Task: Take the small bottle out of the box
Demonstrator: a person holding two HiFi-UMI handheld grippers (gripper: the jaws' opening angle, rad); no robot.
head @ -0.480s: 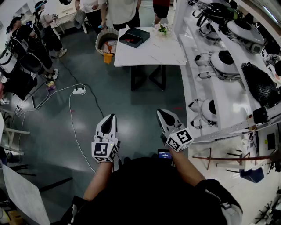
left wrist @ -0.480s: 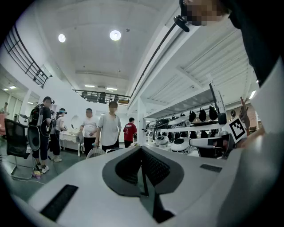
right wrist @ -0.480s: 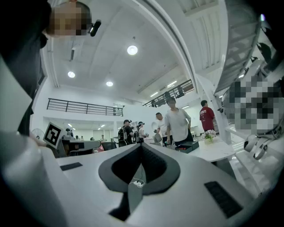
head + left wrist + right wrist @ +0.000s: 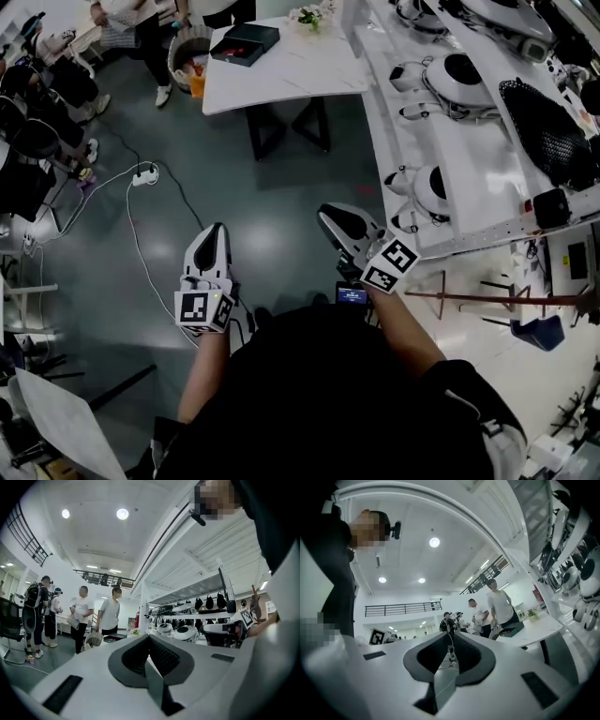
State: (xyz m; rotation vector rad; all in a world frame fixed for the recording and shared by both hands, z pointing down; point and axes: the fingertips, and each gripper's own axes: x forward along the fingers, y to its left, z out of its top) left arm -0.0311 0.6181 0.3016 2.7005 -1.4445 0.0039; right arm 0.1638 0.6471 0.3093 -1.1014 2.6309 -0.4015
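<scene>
Both grippers are up in front of the person, well above the dark grey floor point(image 4: 272, 206), and neither is carrying anything. The white left gripper point(image 4: 217, 231) has its jaws pressed together, dark pads meeting with nothing between them. The white right gripper point(image 4: 326, 213) matches it: jaws closed tight and empty, angled a little toward the left one, the two well apart.

The flat black box point(image 4: 245, 42) sits far ahead on the white marble-topped table point(image 4: 309, 70), near its far left corner, well out of reach of either gripper. The small bottle cannot be made out at this range. People stand beyond the table, and long white shelving point(image 4: 469, 159) runs down the right side.
</scene>
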